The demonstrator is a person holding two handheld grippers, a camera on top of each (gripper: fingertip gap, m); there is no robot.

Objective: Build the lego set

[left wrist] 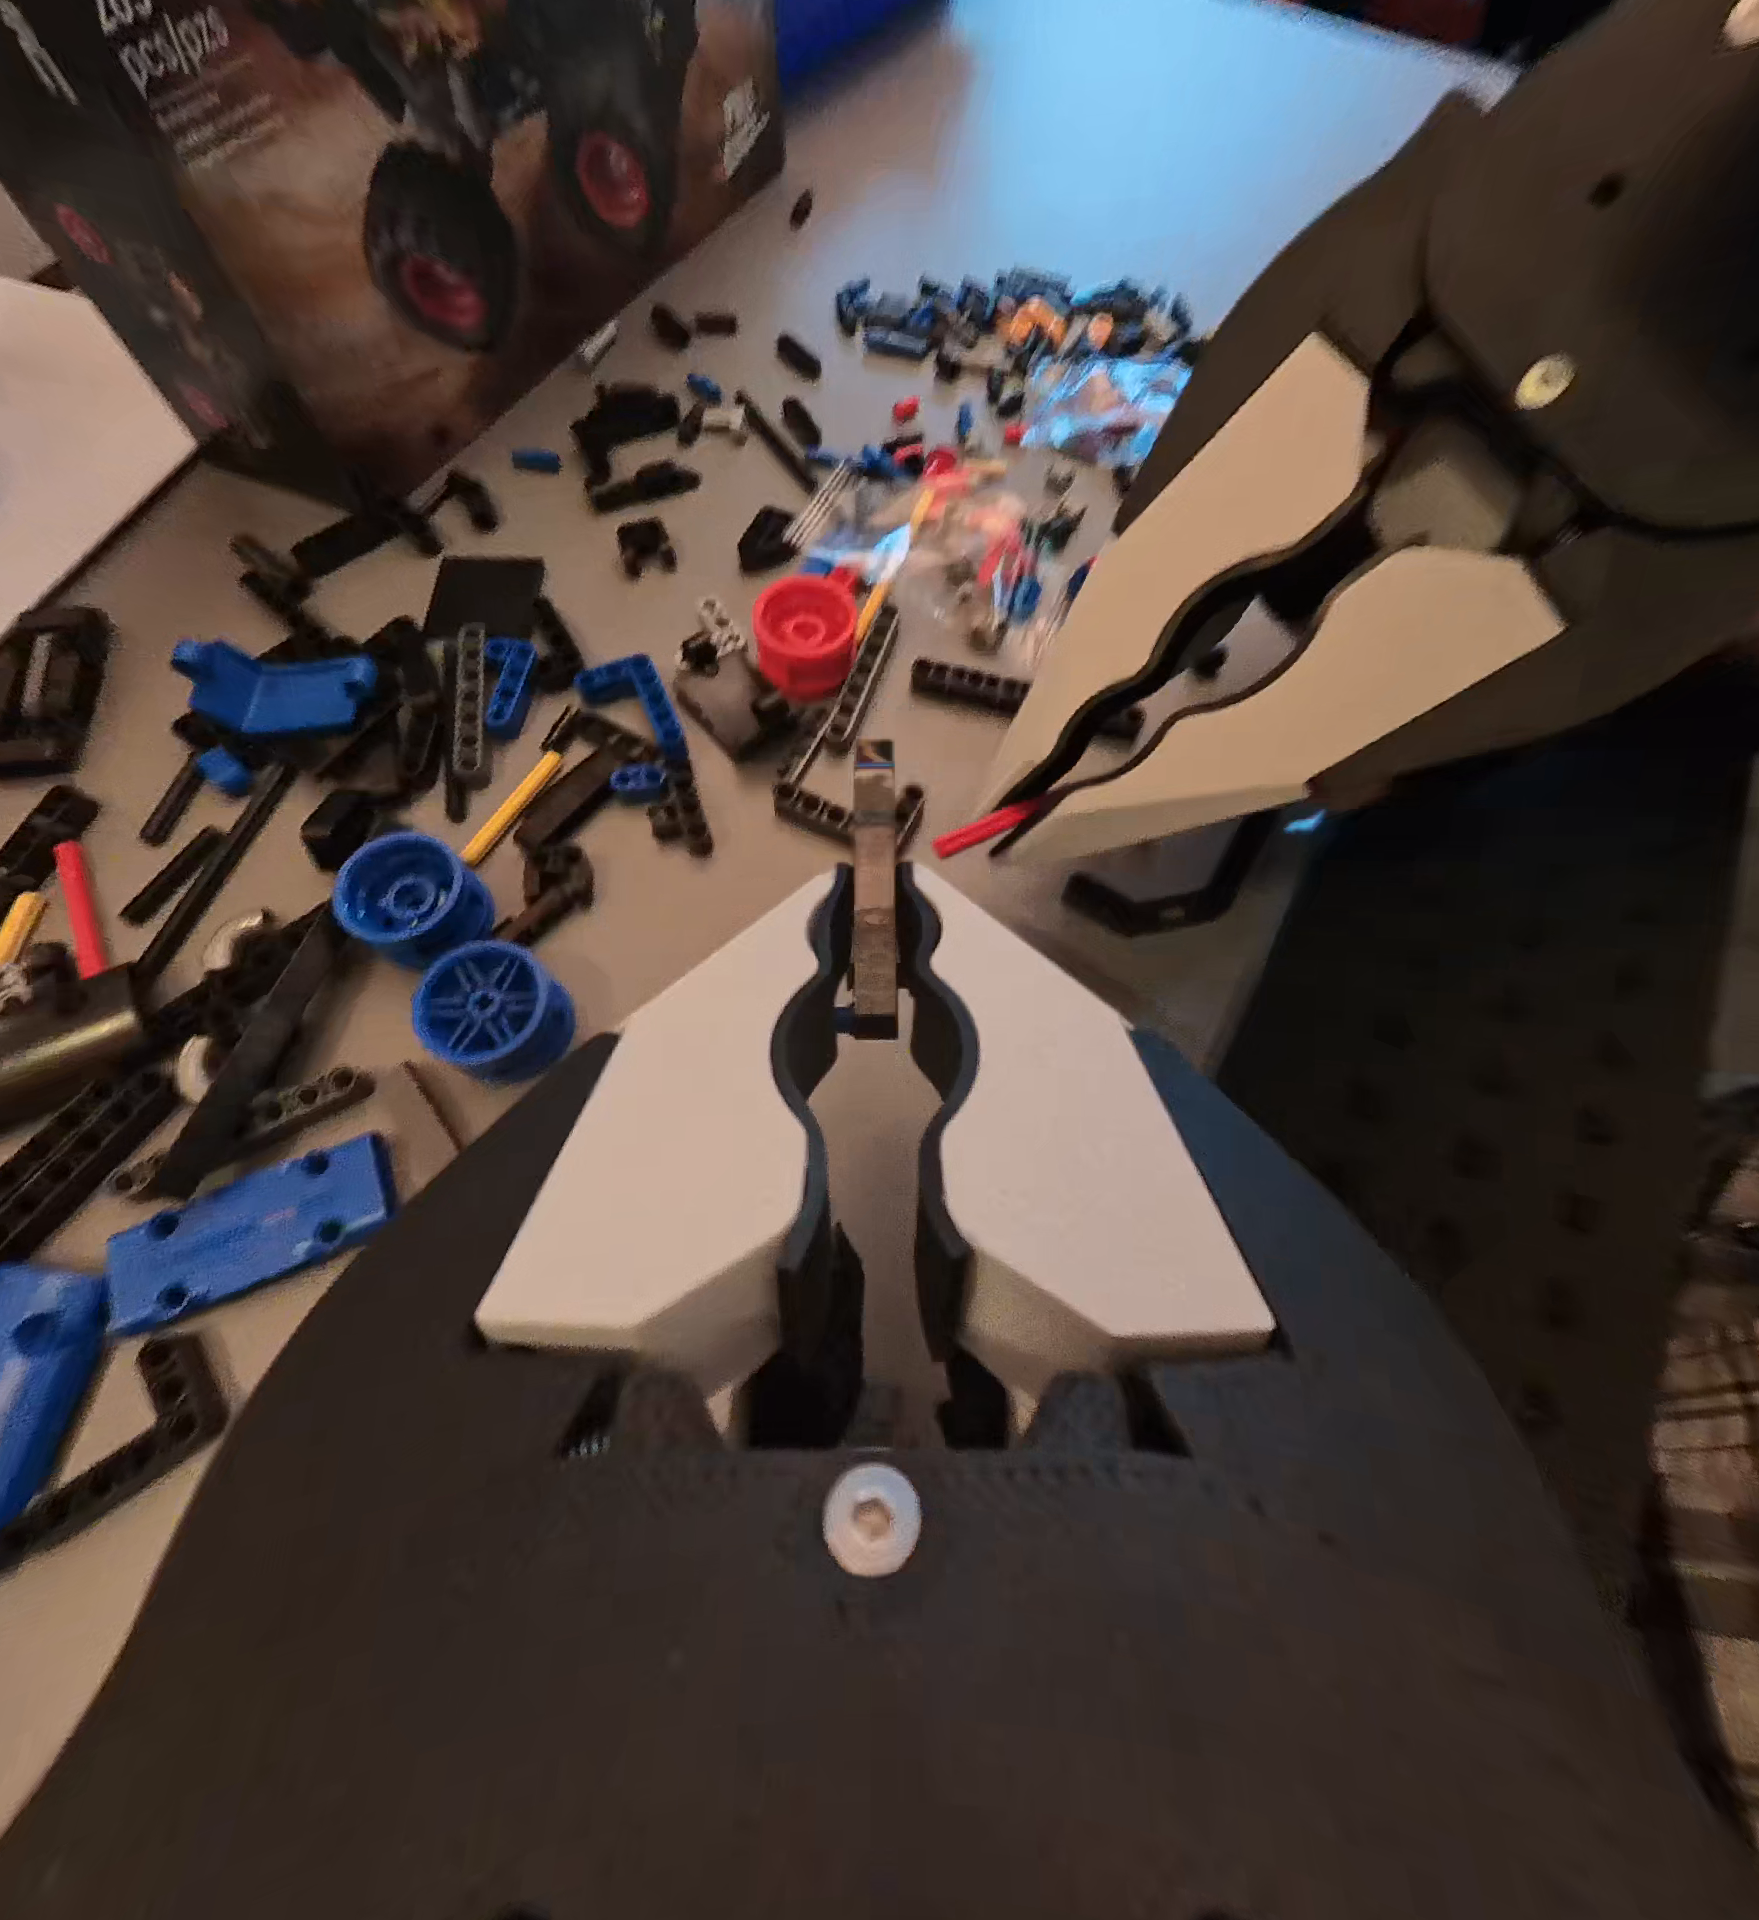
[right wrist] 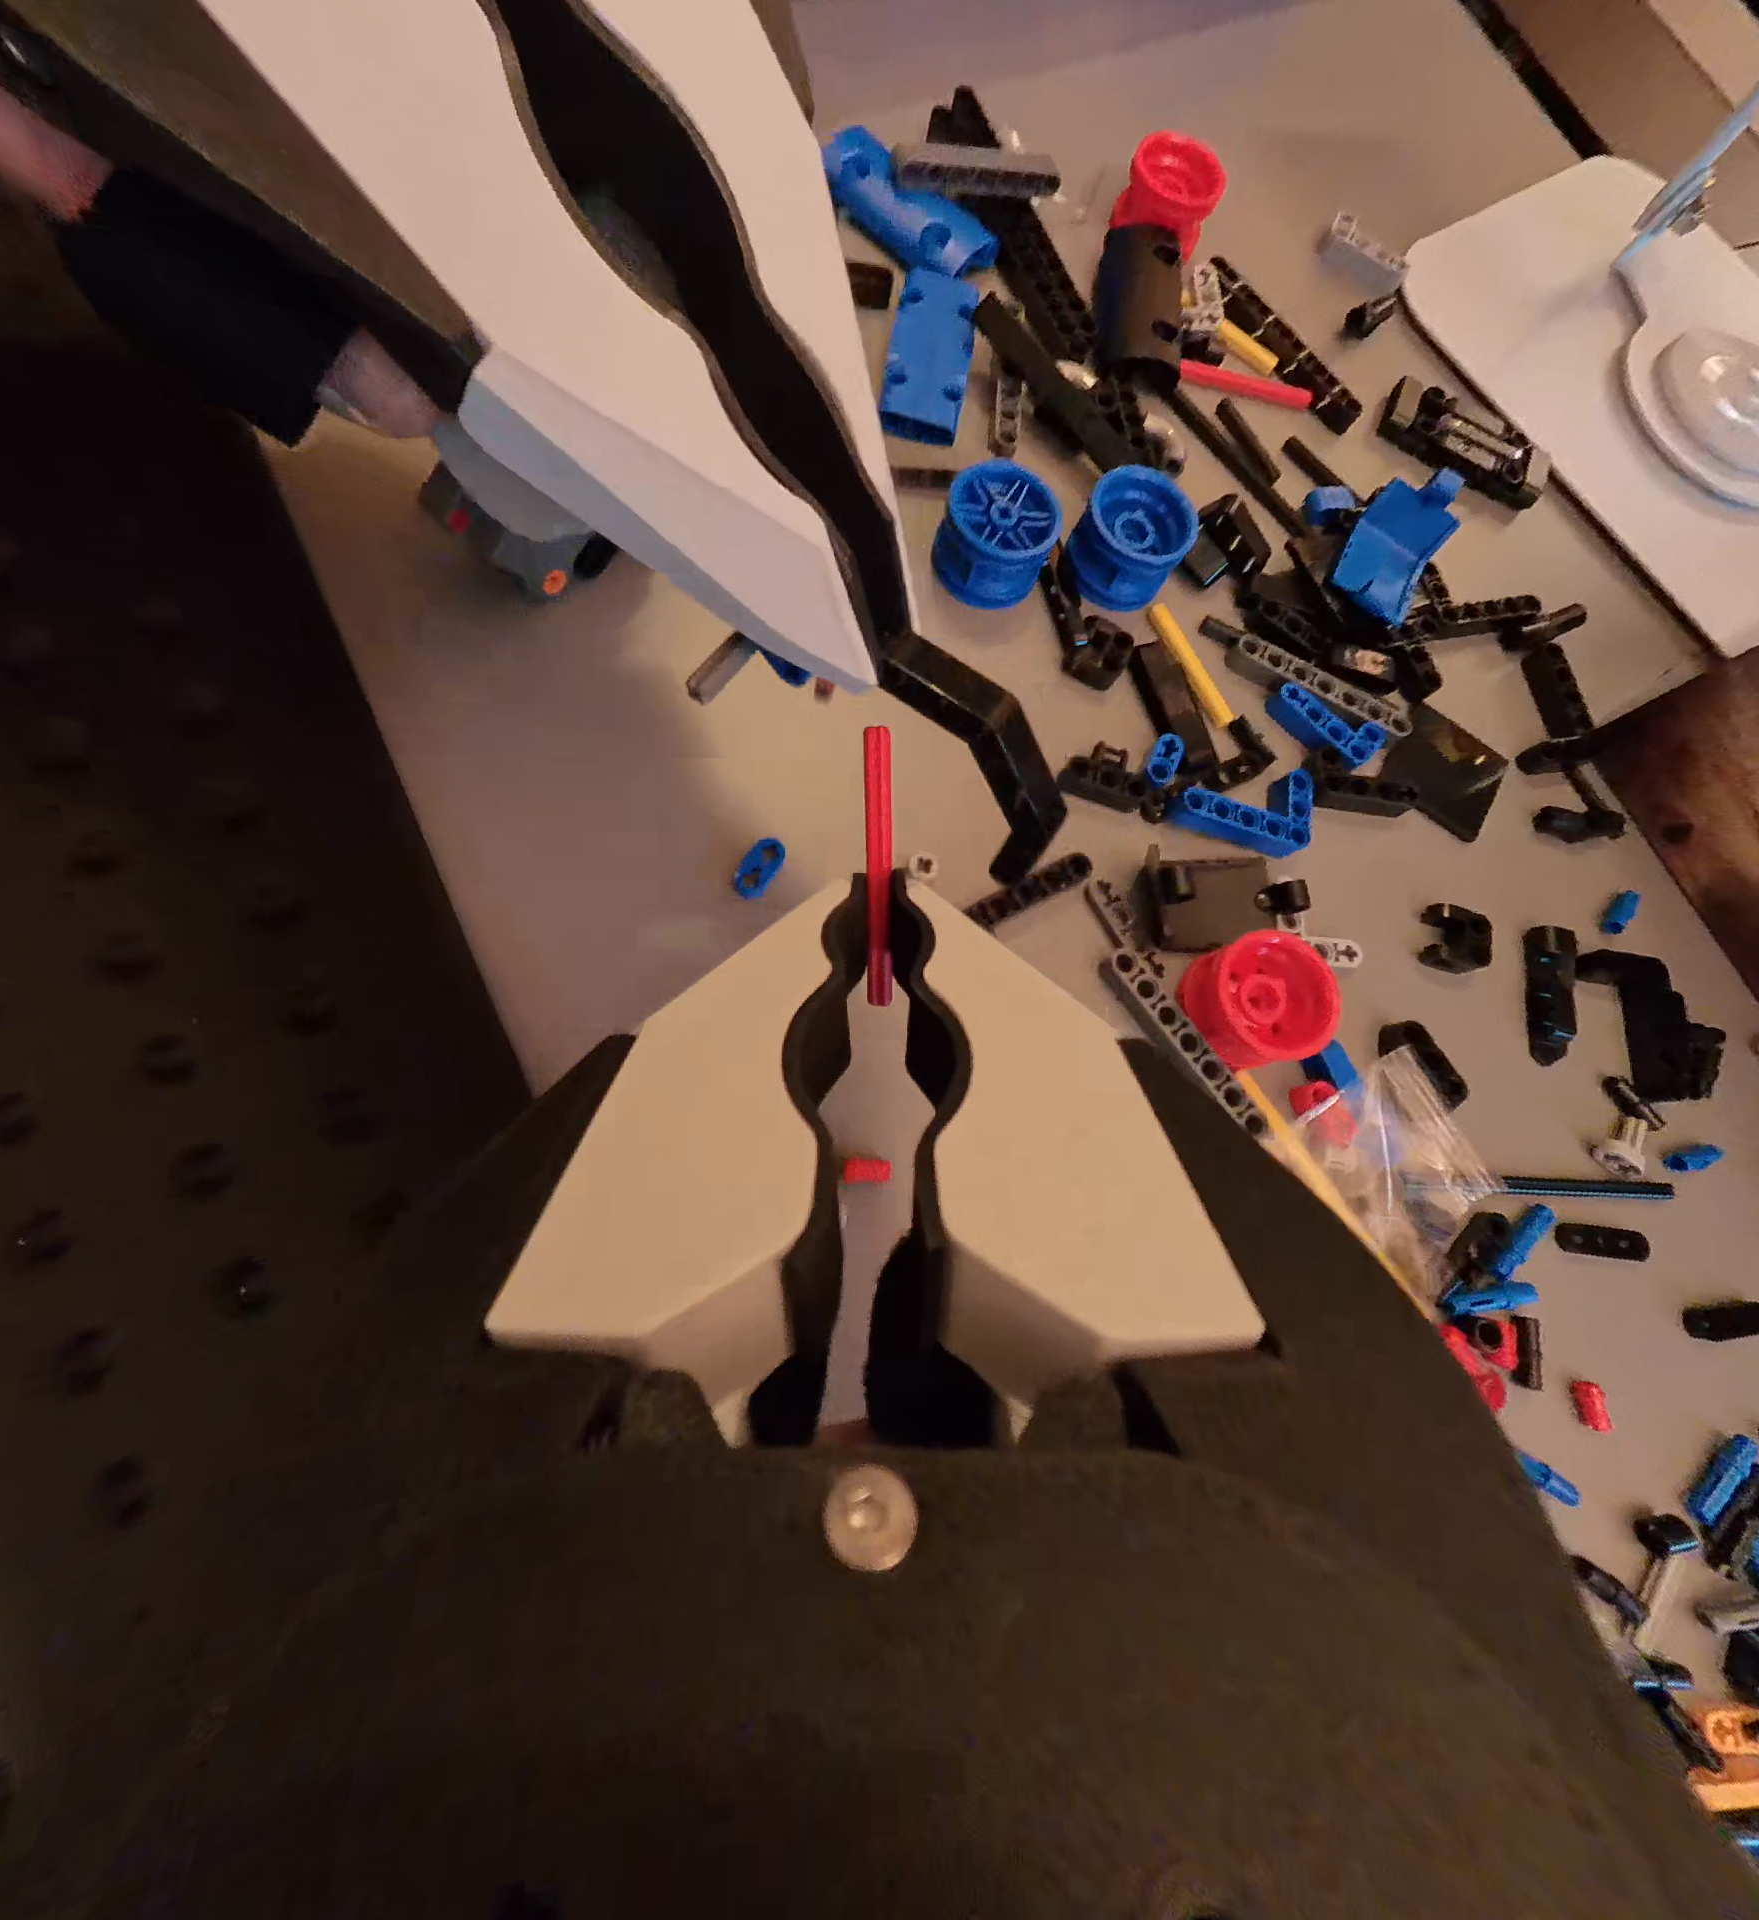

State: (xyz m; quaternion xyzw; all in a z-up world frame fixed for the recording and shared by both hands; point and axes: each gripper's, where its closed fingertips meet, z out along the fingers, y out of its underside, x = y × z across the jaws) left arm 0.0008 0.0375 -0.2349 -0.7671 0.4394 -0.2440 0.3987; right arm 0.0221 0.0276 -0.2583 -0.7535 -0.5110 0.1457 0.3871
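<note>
Pinching hard in the left wrist view, the left gripper (left wrist: pixel 875 883) has its jaws nearly closed on a grey beam (left wrist: pixel 875 821) that sticks out past the fingertips, over the tabletop's near edge. Coming in from the right, the right gripper (left wrist: pixel 1010 831) is clamped on a red axle (left wrist: pixel 979 828), whose tip pokes out just beside the beam, not quite touching it. Behind them the grey tabletop (left wrist: pixel 958 208) is littered with loose pieces: two blue wheel hubs (left wrist: pixel 449 945) toward the left, a red wheel hub (left wrist: pixel 802 634) mid-table, black beams everywhere. The set's box (left wrist: pixel 335 208) stands at the far left corner.

Over to the right wrist view: the axle (right wrist: pixel 877 831) runs straight out between the narrowly closed jaws of the right gripper (right wrist: pixel 880 894), held near its lower end. The left gripper (right wrist: pixel 880 649) drops in from the upper left, tips just above the axle's far end, with the beam (right wrist: pixel 719 665) seen dimly behind them. A black angled beam (right wrist: pixel 1000 748) lies just right of it, the blue hubs (right wrist: pixel 1062 530) beyond, a red hub (right wrist: pixel 1259 997) toward the right edge.
</note>
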